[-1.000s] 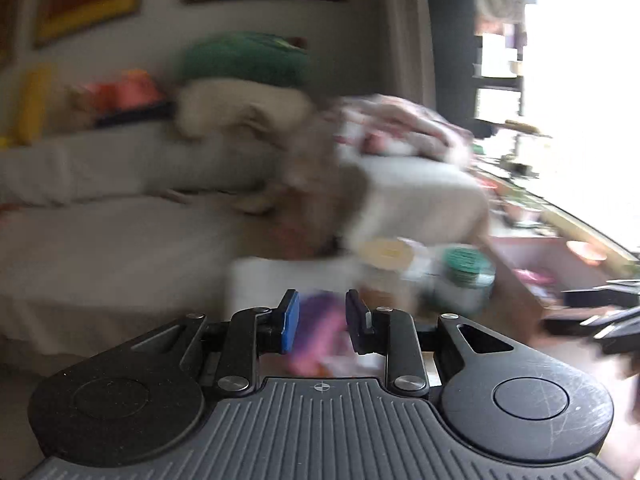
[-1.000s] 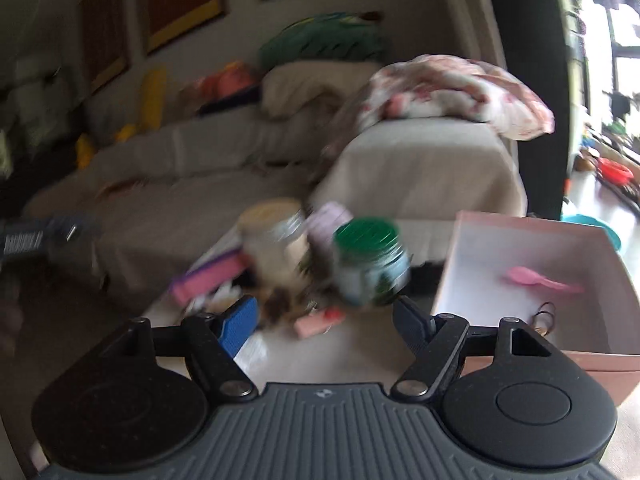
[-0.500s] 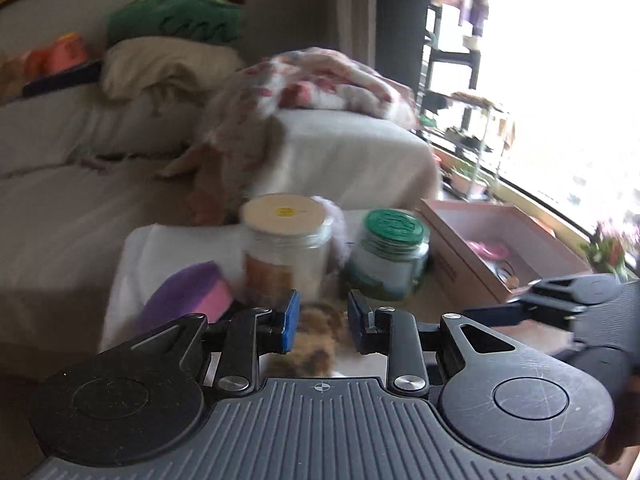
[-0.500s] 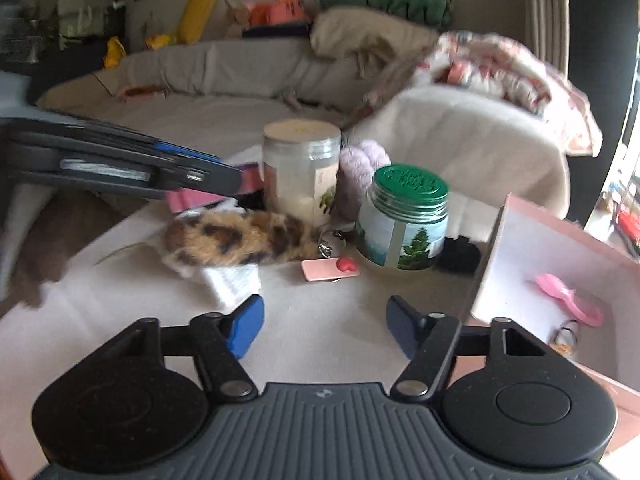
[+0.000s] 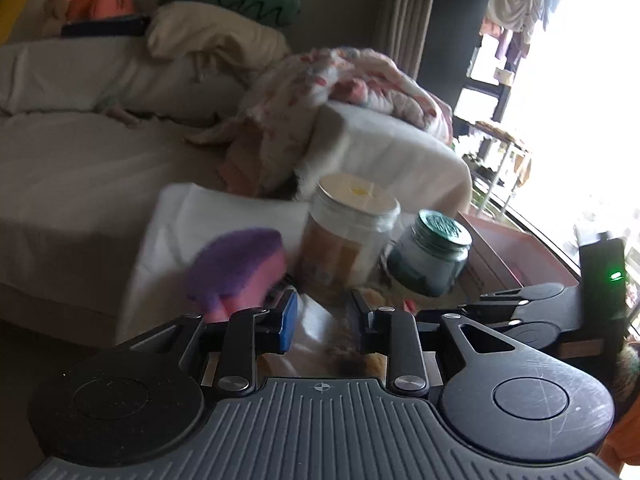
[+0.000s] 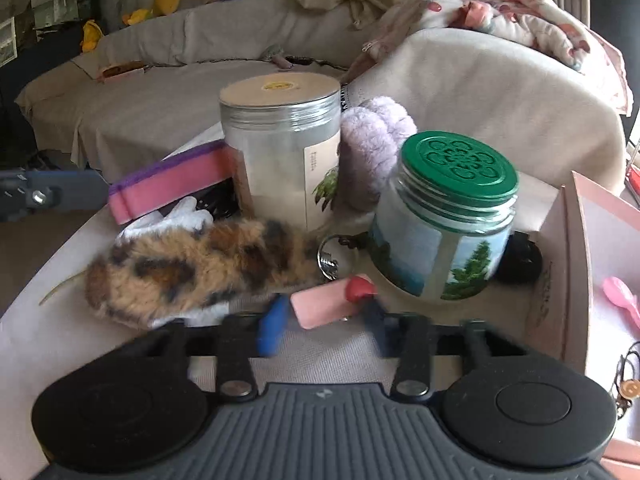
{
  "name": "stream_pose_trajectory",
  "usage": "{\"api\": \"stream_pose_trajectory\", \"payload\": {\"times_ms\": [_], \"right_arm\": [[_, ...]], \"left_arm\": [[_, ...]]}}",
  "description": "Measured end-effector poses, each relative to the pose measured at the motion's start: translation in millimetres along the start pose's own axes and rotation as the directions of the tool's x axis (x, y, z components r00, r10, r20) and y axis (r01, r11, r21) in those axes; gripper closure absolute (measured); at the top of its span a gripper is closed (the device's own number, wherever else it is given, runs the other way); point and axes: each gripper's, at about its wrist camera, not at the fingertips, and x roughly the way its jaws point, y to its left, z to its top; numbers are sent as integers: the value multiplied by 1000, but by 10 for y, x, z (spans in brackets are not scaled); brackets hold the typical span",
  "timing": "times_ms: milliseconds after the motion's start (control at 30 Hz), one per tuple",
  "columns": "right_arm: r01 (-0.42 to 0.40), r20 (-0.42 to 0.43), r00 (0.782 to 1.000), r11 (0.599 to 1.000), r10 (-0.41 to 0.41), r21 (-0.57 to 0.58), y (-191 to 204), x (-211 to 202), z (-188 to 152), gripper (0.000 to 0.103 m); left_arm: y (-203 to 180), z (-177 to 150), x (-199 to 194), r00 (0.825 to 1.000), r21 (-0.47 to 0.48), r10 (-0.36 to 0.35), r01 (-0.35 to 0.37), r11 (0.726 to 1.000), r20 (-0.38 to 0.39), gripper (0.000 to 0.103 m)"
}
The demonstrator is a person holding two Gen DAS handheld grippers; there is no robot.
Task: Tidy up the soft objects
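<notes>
A leopard-print fuzzy pouch (image 6: 192, 268) lies on the white table, with a white glove (image 6: 172, 216) behind it. A pink-and-purple sponge (image 6: 168, 184) and a lilac fluffy item (image 6: 376, 140) sit further back. My right gripper (image 6: 320, 326) is low over the table, its jaws part-way open around a small pink tag with a red heart (image 6: 326, 300), fingers blurred. My left gripper (image 5: 324, 314) is open and empty above the pouch (image 5: 352, 356), with the sponge (image 5: 240, 268) just ahead on the left. The right gripper's body (image 5: 532, 312) shows at its right.
A tall clear jar with a beige lid (image 6: 280, 148) and a shorter green-lidded jar (image 6: 448, 216) stand mid-table. A pink open box (image 6: 576, 264) holding a pink spoon (image 6: 620, 300) is at the right. A keyring (image 6: 328, 260) lies by the jars. A sofa with pillows lies behind.
Both grippers have come down and closer to the table. The right jaws have narrowed around the pink tag. The left jaws have opened wider.
</notes>
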Motion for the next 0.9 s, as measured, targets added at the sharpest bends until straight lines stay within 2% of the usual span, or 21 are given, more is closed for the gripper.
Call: {"api": "stream_pose_trajectory", "payload": {"times_ms": [67, 100, 233, 367, 467, 500, 567, 633, 667, 700, 767, 833, 900], "right_arm": [[0, 7, 1000, 1000, 0, 6, -15, -119, -77, 92], [1, 11, 1000, 1000, -1, 2, -11, -178, -124, 93], [-9, 34, 999, 999, 10, -32, -3, -495, -367, 94], [-7, 46, 999, 997, 10, -74, 12, -754, -584, 94], [15, 56, 998, 996, -10, -91, 16, -840, -712, 90], [20, 58, 998, 996, -15, -91, 22, -855, -752, 85], [26, 62, 998, 996, -21, -81, 19, -853, -816, 73], [34, 68, 997, 997, -29, -67, 30, -832, -878, 69], [39, 85, 996, 998, -34, -55, 29, -842, -907, 67], [42, 90, 995, 998, -37, -55, 30, -839, -911, 65], [36, 88, 996, 998, -31, -48, 8, -834, -910, 63], [37, 87, 996, 999, -34, -32, -13, -824, -911, 59], [35, 85, 996, 999, -33, -17, -33, -819, -909, 56]], "left_arm": [[-72, -47, 84, 1000, 9, -18, 18, 1000, -21, 73], [-116, -72, 124, 999, 16, -30, 30, 999, -31, 73], [-331, -186, 261, 992, 54, -93, 98, 994, -89, 73], [-538, -305, 286, 970, 97, -177, 195, 976, -164, 73], [-613, -324, 178, 969, 117, -198, 216, 969, -148, 73], [-603, -304, 116, 974, 113, -191, 205, 972, -122, 73], [-532, -225, -26, 990, 89, -134, 137, 987, -37, 73], [-418, -131, -140, 999, 38, -15, 13, 999, 46, 73], [-363, -94, -156, 997, 12, 43, -43, 999, 58, 73], [-293, -66, -150, 994, -16, 95, -94, 995, 52, 73], [-157, -48, -88, 989, -80, 149, -148, 986, 12, 73], [-85, -67, -3, 986, -138, 166, -169, 976, -29, 73], [-85, -107, 73, 987, -156, 155, -161, 975, -51, 73]]}}
